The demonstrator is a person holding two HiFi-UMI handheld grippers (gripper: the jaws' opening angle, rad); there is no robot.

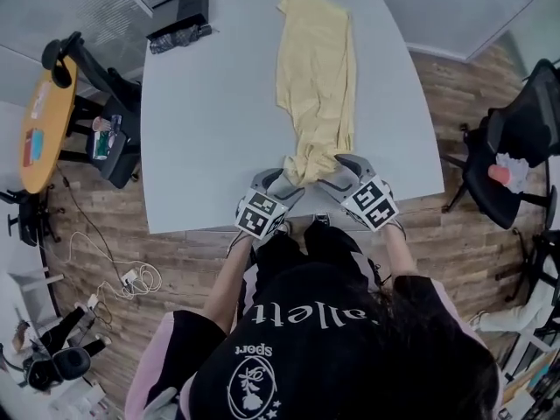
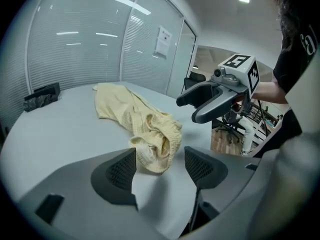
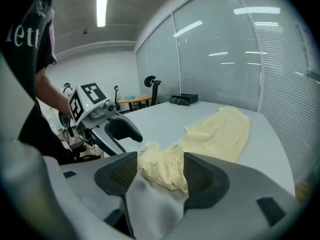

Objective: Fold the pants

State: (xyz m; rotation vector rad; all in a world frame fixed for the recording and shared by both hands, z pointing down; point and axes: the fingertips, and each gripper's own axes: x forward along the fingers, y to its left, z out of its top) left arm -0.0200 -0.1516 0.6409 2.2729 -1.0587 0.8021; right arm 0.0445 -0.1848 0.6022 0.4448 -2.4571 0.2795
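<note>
Pale yellow pants (image 1: 315, 68) lie lengthwise on the grey table (image 1: 201, 129), from the far edge toward me. Their near end (image 1: 308, 163) is bunched in a heap close to the front edge. My left gripper (image 1: 287, 185) sits just left of that heap and my right gripper (image 1: 335, 171) just right of it. Both stand open. In the left gripper view the heap (image 2: 152, 144) lies just ahead of the open left gripper (image 2: 160, 166), with the right gripper (image 2: 210, 96) beyond. In the right gripper view the heap (image 3: 160, 166) lies at the mouth of the open right gripper (image 3: 157, 173); no pad presses it.
A black pouch (image 1: 179, 26) lies at the table's far left corner. A black office chair (image 1: 516, 147) stands to the right of the table. A round orange table (image 1: 44, 121) and loose cables (image 1: 122, 278) are on the floor at the left.
</note>
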